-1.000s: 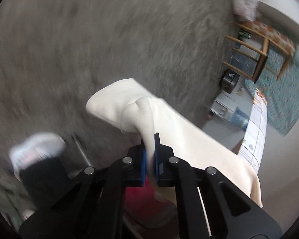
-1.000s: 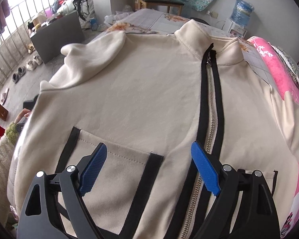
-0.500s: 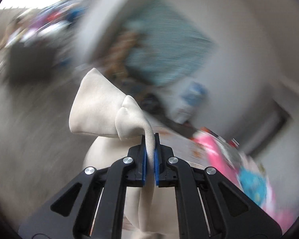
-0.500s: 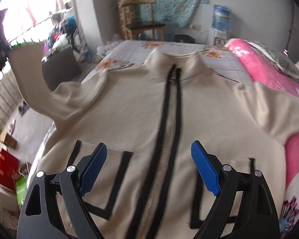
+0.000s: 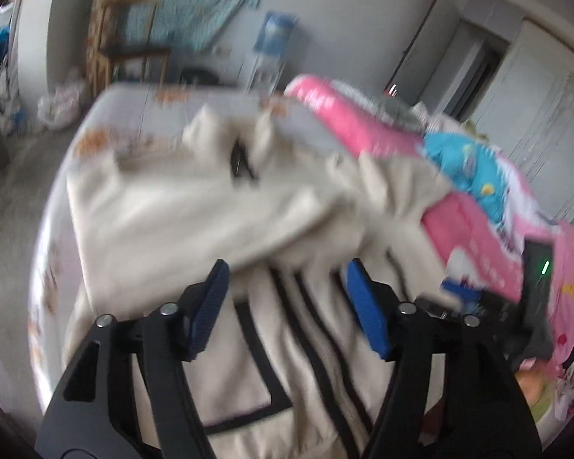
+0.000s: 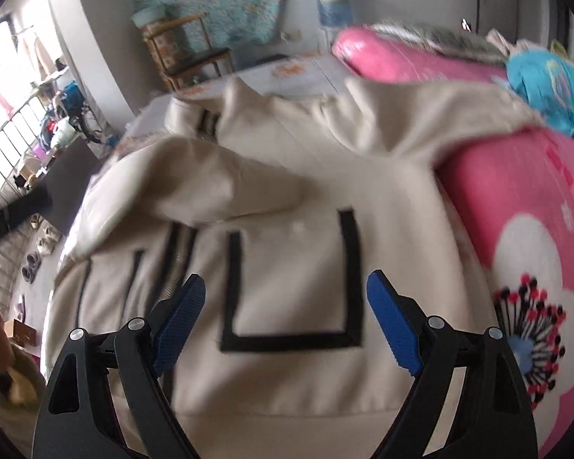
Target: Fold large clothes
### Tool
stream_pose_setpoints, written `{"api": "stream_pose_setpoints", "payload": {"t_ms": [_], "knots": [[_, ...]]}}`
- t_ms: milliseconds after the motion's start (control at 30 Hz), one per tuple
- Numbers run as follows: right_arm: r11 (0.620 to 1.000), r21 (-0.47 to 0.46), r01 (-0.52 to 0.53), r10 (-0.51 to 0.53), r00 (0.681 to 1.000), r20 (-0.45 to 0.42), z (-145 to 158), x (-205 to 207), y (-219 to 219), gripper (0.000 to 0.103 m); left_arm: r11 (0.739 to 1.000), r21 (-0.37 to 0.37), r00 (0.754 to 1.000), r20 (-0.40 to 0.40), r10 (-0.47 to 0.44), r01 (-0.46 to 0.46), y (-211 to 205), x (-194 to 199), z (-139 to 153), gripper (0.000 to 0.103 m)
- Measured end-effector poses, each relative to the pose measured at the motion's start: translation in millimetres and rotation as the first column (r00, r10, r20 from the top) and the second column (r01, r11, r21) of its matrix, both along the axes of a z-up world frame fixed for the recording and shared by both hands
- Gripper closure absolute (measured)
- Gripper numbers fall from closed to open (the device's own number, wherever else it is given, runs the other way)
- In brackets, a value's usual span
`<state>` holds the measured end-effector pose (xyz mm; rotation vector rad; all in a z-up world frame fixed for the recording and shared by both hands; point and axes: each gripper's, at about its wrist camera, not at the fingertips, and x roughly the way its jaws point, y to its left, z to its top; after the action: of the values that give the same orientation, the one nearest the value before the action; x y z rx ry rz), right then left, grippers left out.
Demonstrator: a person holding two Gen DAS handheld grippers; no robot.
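A cream zip-up jacket lies front-up on a bed covered with a pale floral sheet, its long axis running from the hem at the near edge to the stand-up collar at the far end, so the collar points away toward the back wall. At the left of the bed, one sleeve is folded in across the chest, its cuff end reaching toward the middle of the garment. The left tool hangs above the lower front with its blue-padded fingers spread apart and nothing between them; the black-edged zipper runs between them and a black-trimmed pocket lies just left of it. Farther right, the right tool is also spread wide and empty, poised over the other black-trimmed pocket near the hem. The second sleeve stretches out to the right, draped up onto a pink quilt with a white flower print that lies along the right side of the bed, touching the jacket's edge. A blue patterned cloth rests on top of the quilt farther back. Behind the bed stand a wooden chair and a water bottle by the wall. Both views are somewhat blurred.
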<state>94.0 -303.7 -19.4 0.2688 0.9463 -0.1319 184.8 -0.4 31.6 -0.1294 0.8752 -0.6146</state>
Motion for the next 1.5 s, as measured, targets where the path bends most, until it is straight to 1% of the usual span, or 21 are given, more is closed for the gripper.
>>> {"api": "stream_pose_setpoints", "payload": {"t_ms": [67, 133, 167, 267, 367, 400, 467, 533, 567, 767, 833, 933, 1033, 1100, 1133, 1200, 1300, 1367, 1433, 1467, 1500], "knots": [[1.000, 0.001, -0.005, 0.005, 1.000, -0.028, -10, 5, -2, 0.019, 0.999, 0.015, 0.999, -0.030, 0.036, -0.036, 3, -6, -22, 0.033], [1.000, 0.010, -0.027, 0.028, 0.998, -0.052, -16, 12, -1, 0.019, 0.994, 0.054, 0.994, -0.050, 0.099, -0.096, 13, -15, -38, 0.032], [0.999, 0.018, -0.041, 0.043, 0.997, -0.067, -21, 18, 0, 0.019, 0.986, 0.090, 0.987, -0.062, 0.149, -0.143, 23, -13, -47, 0.032], [0.997, 0.036, -0.061, 0.065, 0.992, -0.112, -36, 31, 0, 0.011, 0.954, 0.188, 0.963, -0.087, 0.255, -0.235, 46, -4, -70, 0.032], [0.997, 0.038, -0.066, 0.072, 0.984, -0.164, -48, 38, 1, 0.011, 0.936, 0.219, 0.942, -0.133, 0.308, -0.276, 65, 6, -90, 0.031], [0.997, 0.037, -0.068, 0.074, 0.981, -0.177, -52, 40, 0, 0.009, 0.938, 0.207, 0.940, -0.143, 0.309, -0.277, 72, 5, -91, 0.031], [0.997, 0.030, -0.077, 0.081, 0.981, -0.177, -53, 39, 2, 0.006, 0.946, 0.174, 0.945, -0.137, 0.298, -0.273, 78, 5, -91, 0.013], [0.997, 0.009, -0.083, 0.083, 0.978, -0.189, -55, 39, 2, 0.006, 0.949, 0.161, 0.944, -0.149, 0.294, -0.270, 83, 6, -94, 0.012], [0.996, 0.001, -0.092, 0.091, 0.977, -0.192, -57, 39, 2, 0.006, 0.954, 0.143, 0.947, -0.152, 0.284, -0.263, 86, 7, -95, 0.008], [0.981, -0.089, -0.173, 0.151, 0.965, -0.214, -61, 38, 16, 0.006, 0.962, 0.082, 0.951, -0.149, 0.271, -0.261, 85, 7, -96, 0.008], [0.979, -0.078, -0.187, 0.165, 0.959, -0.231, -60, 40, 15, 0.006, 0.965, 0.054, 0.953, -0.153, 0.262, -0.257, 86, 8, -97, 0.008], [0.985, -0.021, -0.170, 0.159, 0.956, -0.248, -50, 48, 8, 0.006, 0.967, -0.007, 0.952, -0.180, 0.248, -0.253, 94, 9, -95, 0.008], [0.986, 0.008, -0.169, 0.168, 0.976, -0.137, -15, 65, 0, 0.006, 0.963, -0.077, 0.947, -0.217, 0.237, -0.258, 103, 11, -95, 0.008], [0.982, 0.006, -0.190, 0.189, 0.978, -0.084, 3, 76, 0, 0.006, 0.961, -0.111, 0.947, -0.234, 0.222, -0.253, 107, 13, -96, 0.008], [0.978, 0.004, -0.211, 0.210, 0.976, -0.059, 12, 86, 1, 0.006, 0.961, -0.116, 0.946, -0.240, 0.217, -0.250, 108, 13, -96, 0.008], [0.967, 0.011, -0.254, 0.254, 0.966, -0.045, 16, 104, 1, 0.006, 0.962, -0.108, 0.945, -0.245, 0.218, -0.250, 107, 14, -94, 0.008], [0.950, -0.027, -0.311, 0.306, 0.945, -0.114, 5, 139, 5, 0.006, 0.965, -0.056, 0.951, -0.192, 0.241, -0.255, 101, 15, -84, 0.008], [0.920, -0.083, -0.382, 0.366, 0.916, -0.162, -5, 156, 10, 0.012, 0.967, 0.013, 0.958, -0.140, 0.252, -0.253, 94, 16, -77, 0.008], [0.879, -0.121, -0.460, 0.430, 0.877, -0.212, -12, 172, 16, 0.019, 0.964, 0.072, 0.959, -0.105, 0.263, -0.257, 89, 18, -75, 0.008], [0.865, -0.111, -0.489, 0.458, 0.861, -0.220, -12, 179, 17, 0.027, 0.960, 0.102, 0.959, -0.088, 0.270, -0.261, 86, 20, -74, 0.008], [0.856, -0.101, -0.507, 0.478, 0.851, -0.220, -11, 183, 20, 0.047, 0.955, 0.132, 0.958, -0.071, 0.278, -0.267, 83, 22, -75, 0.008]]}}
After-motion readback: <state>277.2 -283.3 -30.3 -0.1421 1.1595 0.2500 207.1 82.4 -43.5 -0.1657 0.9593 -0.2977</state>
